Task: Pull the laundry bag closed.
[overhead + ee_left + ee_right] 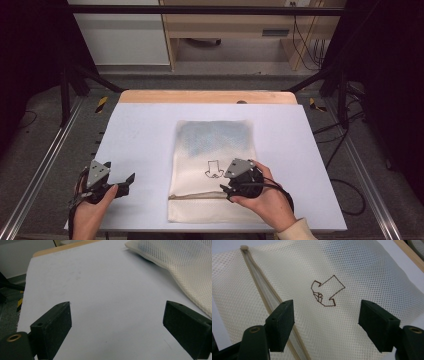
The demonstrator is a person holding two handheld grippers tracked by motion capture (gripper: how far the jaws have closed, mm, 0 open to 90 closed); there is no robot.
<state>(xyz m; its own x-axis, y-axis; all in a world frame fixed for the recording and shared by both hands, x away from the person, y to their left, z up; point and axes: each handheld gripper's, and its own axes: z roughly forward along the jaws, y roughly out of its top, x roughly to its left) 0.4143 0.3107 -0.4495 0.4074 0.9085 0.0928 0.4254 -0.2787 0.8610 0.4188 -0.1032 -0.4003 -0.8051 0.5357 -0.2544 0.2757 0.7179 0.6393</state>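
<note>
Right gripper view: right gripper [325,323] spread apart above mesh bag [352,267], zipper [265,296] under its left jaw.

Left gripper [117,322] likewise apart.

The white table top [140,135] lies bare to the left of the mesh bag [212,150], and a strip of it runs bare along the far edge and down the right side, so a gripper could pass freely there. The bag itself lies flat in the middle, low enough to pass over, with its zipper [265,296] a slight ridge across the near part. The left gripper [131,179] sits at the near left corner and the right gripper [226,189] over the bag's near right part, each taking up room there, while black frame posts [65,95] stand off the table at the far left and far right.
</note>
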